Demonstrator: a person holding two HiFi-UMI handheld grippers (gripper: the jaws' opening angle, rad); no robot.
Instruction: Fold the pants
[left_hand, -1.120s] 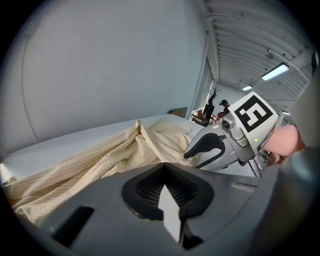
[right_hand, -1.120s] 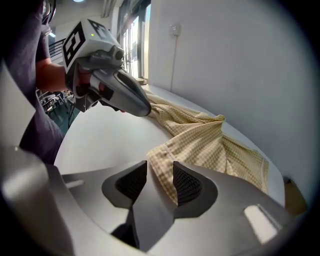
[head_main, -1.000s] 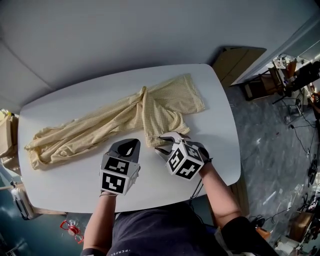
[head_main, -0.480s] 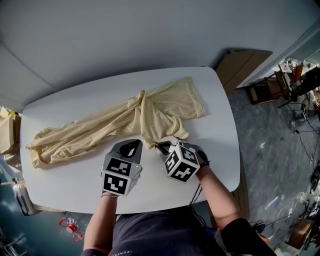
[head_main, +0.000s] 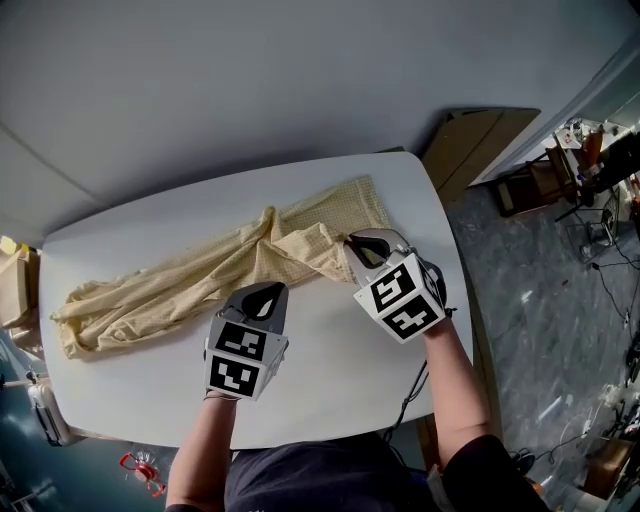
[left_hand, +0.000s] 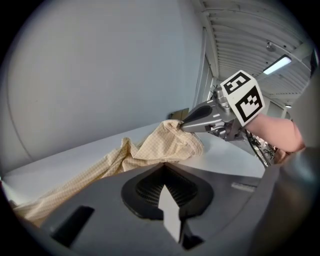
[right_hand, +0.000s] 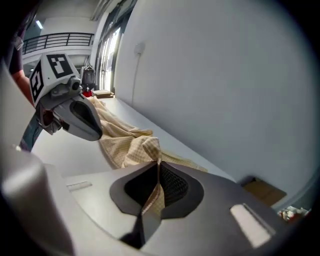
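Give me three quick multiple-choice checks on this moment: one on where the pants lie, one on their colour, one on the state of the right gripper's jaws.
1. Where do the pants lie?
A) on the floor
B) in the cardboard box
C) stretched along the white table

2. What colour are the pants?
A) pale yellow
B) dark blue
C) red

3. How do the right gripper's jaws stand?
A) wide apart and empty
B) closed on the pants' cloth
C) closed on the table's edge

Answers:
1 C: the head view shows them running from the table's left end towards its far right corner.
2 A: the cloth is a pale yellow fine check in every view.
3 B: in the right gripper view the jaws, which have just been closing, pinch a fold of the yellow cloth.
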